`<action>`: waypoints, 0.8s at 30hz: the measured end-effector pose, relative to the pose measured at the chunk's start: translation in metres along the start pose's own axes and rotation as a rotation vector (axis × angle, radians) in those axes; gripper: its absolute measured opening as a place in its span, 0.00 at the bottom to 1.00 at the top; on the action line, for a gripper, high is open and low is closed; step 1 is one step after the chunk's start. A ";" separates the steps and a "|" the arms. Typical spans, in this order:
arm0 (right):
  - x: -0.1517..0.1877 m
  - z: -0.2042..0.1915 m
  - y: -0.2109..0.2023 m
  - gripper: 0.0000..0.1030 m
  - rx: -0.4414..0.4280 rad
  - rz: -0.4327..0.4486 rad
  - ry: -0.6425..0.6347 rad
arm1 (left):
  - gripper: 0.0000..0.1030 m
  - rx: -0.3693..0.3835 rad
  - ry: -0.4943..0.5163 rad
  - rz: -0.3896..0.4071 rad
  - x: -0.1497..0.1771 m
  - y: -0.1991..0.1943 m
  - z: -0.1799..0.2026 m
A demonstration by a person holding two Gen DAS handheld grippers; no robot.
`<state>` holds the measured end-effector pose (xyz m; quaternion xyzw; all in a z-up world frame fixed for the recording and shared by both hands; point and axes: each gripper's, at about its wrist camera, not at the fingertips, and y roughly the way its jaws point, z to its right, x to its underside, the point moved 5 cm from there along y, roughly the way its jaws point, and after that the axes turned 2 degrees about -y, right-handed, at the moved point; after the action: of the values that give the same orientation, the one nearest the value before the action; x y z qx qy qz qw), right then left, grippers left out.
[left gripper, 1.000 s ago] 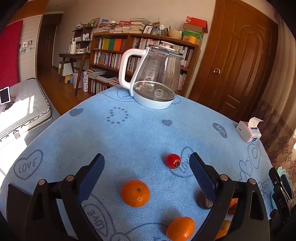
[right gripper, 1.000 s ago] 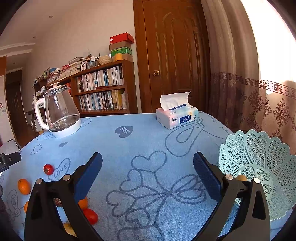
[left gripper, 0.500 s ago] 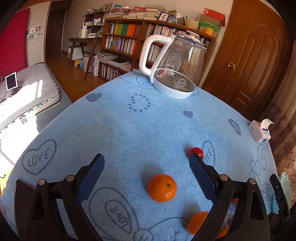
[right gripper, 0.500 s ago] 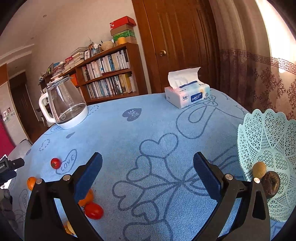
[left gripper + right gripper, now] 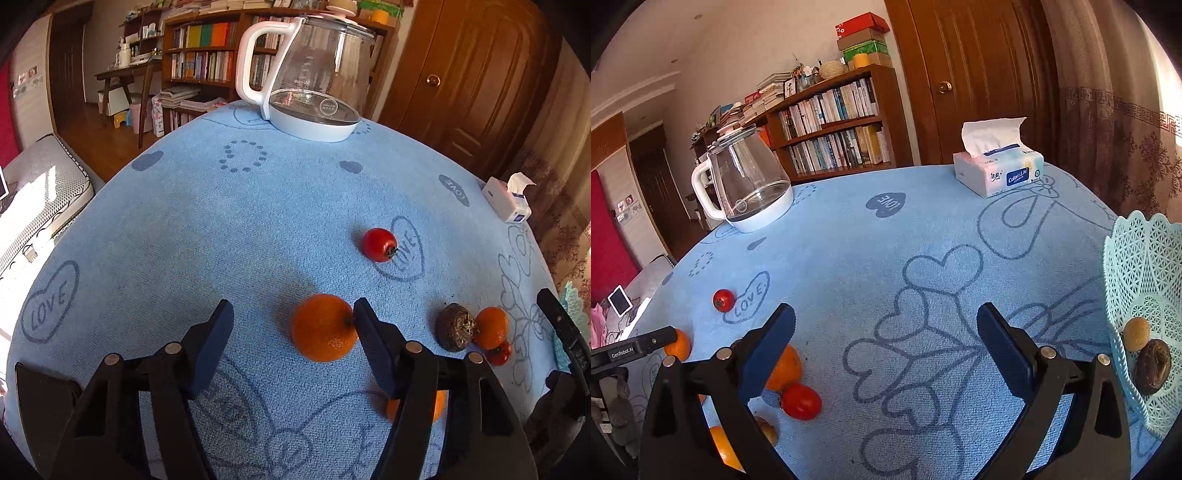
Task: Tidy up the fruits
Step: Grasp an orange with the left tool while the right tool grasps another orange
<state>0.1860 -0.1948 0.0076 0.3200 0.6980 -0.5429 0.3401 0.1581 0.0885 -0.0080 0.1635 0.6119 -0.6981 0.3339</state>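
Note:
An orange [image 5: 323, 328] lies on the blue tablecloth between the fingers of my left gripper [image 5: 293, 314], whose jaws are closing. The right pad touches the orange; the left pad stands clear of it. A red tomato [image 5: 379, 244] lies beyond. To the right sit a brown fruit [image 5: 454, 330], a small orange [image 5: 491, 326] and a small tomato [image 5: 498, 352]. My right gripper [image 5: 886, 314] hangs open over bare cloth with nothing between its fingers. The pale green lattice basket [image 5: 1137, 258] at the right edge holds a tan fruit [image 5: 1136, 334] and a brown fruit [image 5: 1152, 365].
A glass kettle [image 5: 314, 74] on a white base stands at the far side of the table. A tissue box [image 5: 997, 173] sits at the far right. More fruit lies behind my right gripper's left finger: an orange [image 5: 785, 365] and a tomato [image 5: 801, 401].
My left gripper has sunk toward the orange and its jaws have narrowed around it. The right gripper has tipped downward, bringing the inside of the basket into view.

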 end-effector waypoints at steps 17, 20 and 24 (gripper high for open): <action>0.008 -0.019 0.009 0.95 -0.138 -0.081 -0.030 | 0.38 0.030 0.002 0.076 -0.004 -0.007 0.007; 0.012 -0.035 0.012 0.85 -0.216 -0.112 -0.066 | 0.38 0.038 -0.012 0.103 -0.006 -0.013 0.008; 0.020 -0.059 0.018 0.70 -0.267 -0.165 -0.159 | 0.38 0.050 -0.009 0.130 -0.008 -0.020 0.014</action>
<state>0.1823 -0.1320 -0.0081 0.1699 0.7586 -0.4950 0.3881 0.1527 0.0778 0.0145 0.2078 0.5809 -0.6907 0.3772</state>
